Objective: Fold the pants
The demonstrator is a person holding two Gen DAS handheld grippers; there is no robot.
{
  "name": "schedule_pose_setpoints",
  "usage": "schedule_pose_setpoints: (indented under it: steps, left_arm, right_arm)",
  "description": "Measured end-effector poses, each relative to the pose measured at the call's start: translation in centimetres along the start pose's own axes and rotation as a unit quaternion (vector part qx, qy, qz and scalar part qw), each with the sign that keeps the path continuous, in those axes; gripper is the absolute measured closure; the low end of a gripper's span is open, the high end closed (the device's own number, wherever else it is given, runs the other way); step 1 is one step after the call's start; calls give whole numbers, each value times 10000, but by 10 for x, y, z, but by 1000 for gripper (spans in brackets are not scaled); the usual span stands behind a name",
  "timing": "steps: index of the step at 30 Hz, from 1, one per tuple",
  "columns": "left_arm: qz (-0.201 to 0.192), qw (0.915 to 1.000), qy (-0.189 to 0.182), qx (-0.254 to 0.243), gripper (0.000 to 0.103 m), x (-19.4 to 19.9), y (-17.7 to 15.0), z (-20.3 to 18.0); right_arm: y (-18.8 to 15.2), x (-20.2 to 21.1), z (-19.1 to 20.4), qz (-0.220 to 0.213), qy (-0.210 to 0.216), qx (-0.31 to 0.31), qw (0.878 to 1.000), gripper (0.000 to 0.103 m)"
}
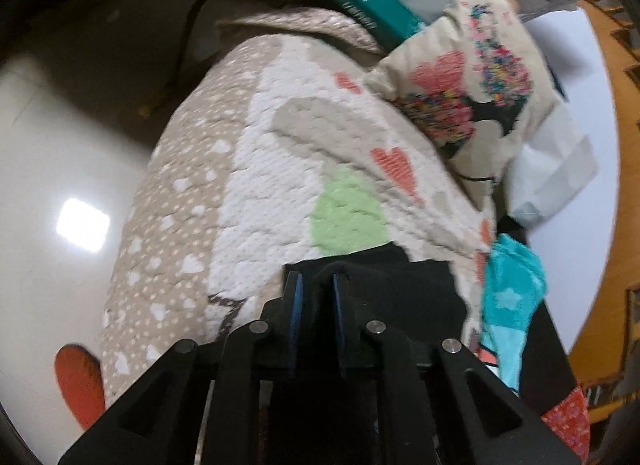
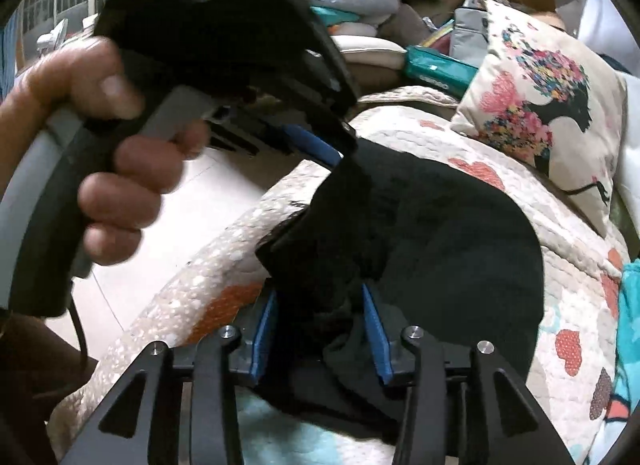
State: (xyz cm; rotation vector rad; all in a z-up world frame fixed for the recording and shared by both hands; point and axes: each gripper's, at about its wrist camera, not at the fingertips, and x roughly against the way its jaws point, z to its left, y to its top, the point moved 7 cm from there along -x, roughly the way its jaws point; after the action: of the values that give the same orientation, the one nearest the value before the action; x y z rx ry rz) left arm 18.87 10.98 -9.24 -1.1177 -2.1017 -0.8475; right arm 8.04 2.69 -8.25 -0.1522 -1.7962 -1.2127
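The black pants (image 2: 440, 233) lie on a quilted bedspread (image 1: 280, 153) with hearts. In the left wrist view my left gripper (image 1: 316, 297) is shut on a fold of the black pants (image 1: 384, 289), cloth bunched between its blue pads. In the right wrist view my right gripper (image 2: 322, 305) is shut on a bunched edge of the pants near the bed's side. The left gripper (image 2: 336, 153), held in a hand, shows above it, pinching the pants and lifting a corner.
A printed pillow (image 2: 548, 105) leans at the bed's far right. A teal box (image 1: 368, 5) and piled clothes lie behind. A turquoise cloth (image 1: 512, 297) lies at the right. Glossy white floor (image 1: 60, 185) is to the left.
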Motion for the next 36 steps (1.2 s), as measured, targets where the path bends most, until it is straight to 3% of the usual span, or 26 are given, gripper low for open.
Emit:
schedule_pose_setpoints:
  steps: [3,6,10,13,16,18,20,22,24,28,33,34,36]
  left_arm:
    - [156,9992,289,225,86,-4,-7,14]
    - [202,9967,326,718,80,4,-9,33]
    - [-106,9943,479,951,80,29,-8,46]
    - [-444,9960,342,693,80,50,-12,28]
    - [-665,9972,112,326,79,62,-24,-2]
    - [-782,9968,61,148,79,61,-36,-19]
    - [-652,9979,1,-11,77,48,-51,-36]
    - [-296,9992,249,-122,76,26,-64,-42]
    - [43,9969,774,-118,76,4,-79,-28]
    - [58,9980,626,76,76,4,-86,-14]
    - [126,9978,654,-34,76,4,-84,-14]
    - [156,9977,658,-32,76,4,-85,-15]
    - [227,9982,555,45,75,5,-82,-15]
  right_arm:
    - [-3,0,6,38,82,-61,9999,54]
    - [-3,8,9,26,162,-104,9998,43]
    - [-1,37,6,-109,182,-66,9998,36]
    - [0,62,-9,-180,329,-191,9991,36]
    - [6,82,-50,-242,416,-802,9956,36]
    - [11,88,-88,-311,237,-1301,9907,39]
    - [16,88,-118,-326,49,-1617,9863,41]
    - [22,80,-138,-233,-3,-1793,9835,41]
    - [26,64,-156,-48,-94,-1931,9811,41]
    - [31,16,-191,413,-114,-2447,9687,41]
    - [35,-30,-192,820,549,-2961,9500,43]
    - [37,-40,-189,976,342,-2691,9576,49]
    - [35,-56,-196,1328,-503,-2144,9664,50]
